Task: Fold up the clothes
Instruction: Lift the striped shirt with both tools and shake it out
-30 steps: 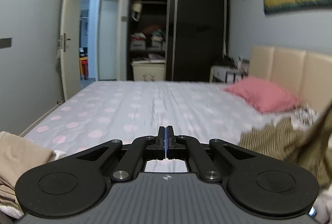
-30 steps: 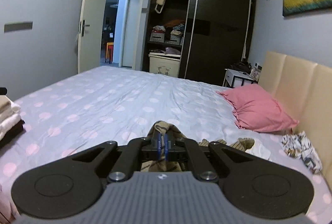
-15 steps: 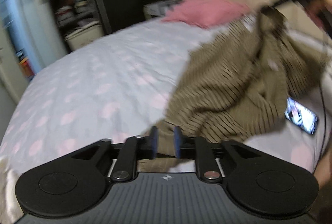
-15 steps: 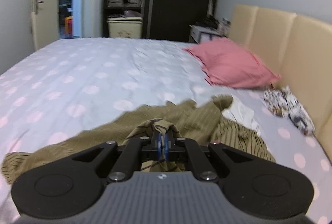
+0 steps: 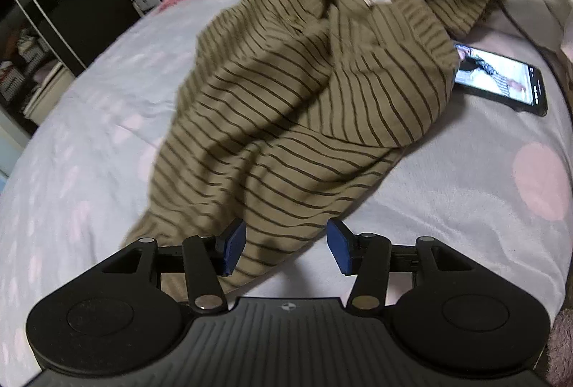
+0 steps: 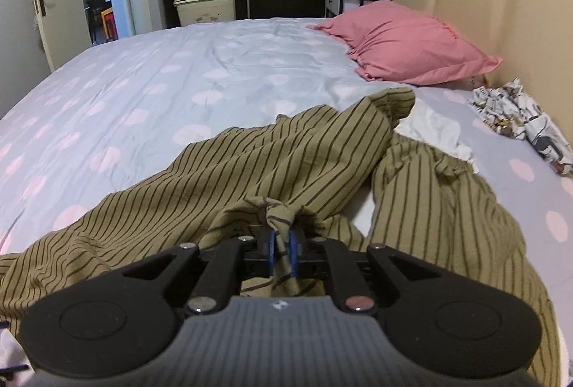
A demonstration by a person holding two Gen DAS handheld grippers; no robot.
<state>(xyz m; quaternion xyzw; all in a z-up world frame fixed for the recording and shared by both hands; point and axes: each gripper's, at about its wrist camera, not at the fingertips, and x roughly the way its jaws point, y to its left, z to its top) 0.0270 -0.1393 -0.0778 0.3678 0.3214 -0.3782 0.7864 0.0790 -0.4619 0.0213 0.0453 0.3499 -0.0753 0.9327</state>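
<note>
Notably, the right gripper (image 6: 283, 249) pinched only a bunched fold of the olive striped shirt (image 5: 304, 107) sprawled near the bed's (image 6: 179, 82) headboard-side edge, while the spread-jawed left gripper (image 5: 286, 245) risked dragging cloth over the phone (image 5: 501, 79).

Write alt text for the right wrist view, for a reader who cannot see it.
The right gripper, jaws shut, pinches a bunched fold of an olive striped garment that sprawls across a pale dotted bed sheet. Beyond it lie a pink pillow against a beige headboard, a white cloth and a crumpled patterned cloth.
</note>
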